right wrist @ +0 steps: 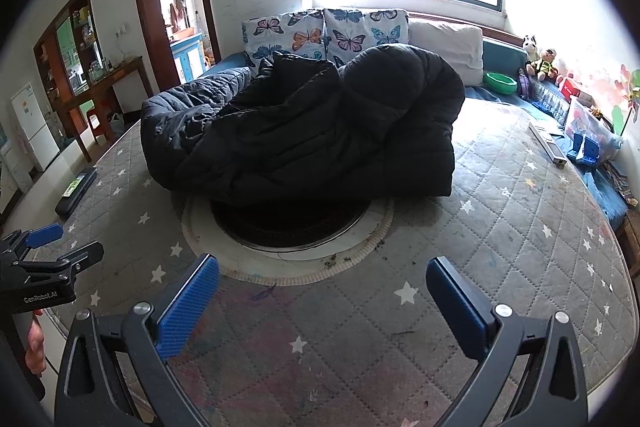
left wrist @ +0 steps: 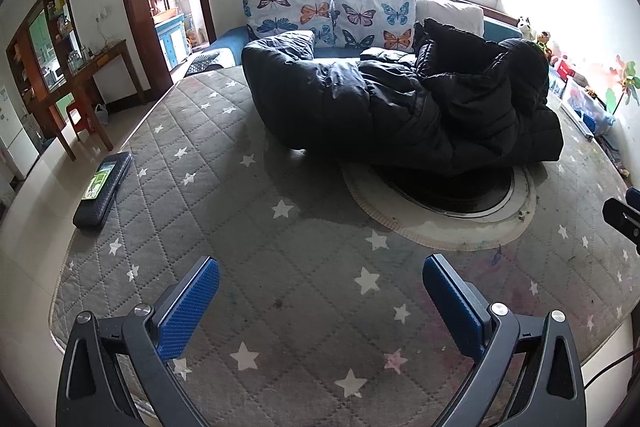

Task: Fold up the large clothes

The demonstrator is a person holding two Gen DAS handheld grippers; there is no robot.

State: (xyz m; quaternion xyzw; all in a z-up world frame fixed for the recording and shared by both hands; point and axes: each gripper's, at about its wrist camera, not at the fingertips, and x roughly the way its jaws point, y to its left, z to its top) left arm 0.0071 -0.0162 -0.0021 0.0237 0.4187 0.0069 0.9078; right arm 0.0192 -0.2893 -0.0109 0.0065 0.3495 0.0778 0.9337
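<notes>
Left wrist view: left gripper (left wrist: 320,301) hovered over the grey star-quilted mat (left wrist: 240,227), jaws wide, holding nothing. Black puffer coat (left wrist: 400,107) lay bunched at the mat's far side, against the butterfly pillows (left wrist: 332,15), partly covering a round rug (left wrist: 440,215). Dark case (left wrist: 103,190) sat on the mat's left edge. Right wrist view: right gripper (right wrist: 322,303) also hovered, jaws wide, empty. Coat (right wrist: 312,131) well apart from both grippers. Left gripper (right wrist: 40,267) showed at the left edge, a hand (right wrist: 35,347) below it.
</notes>
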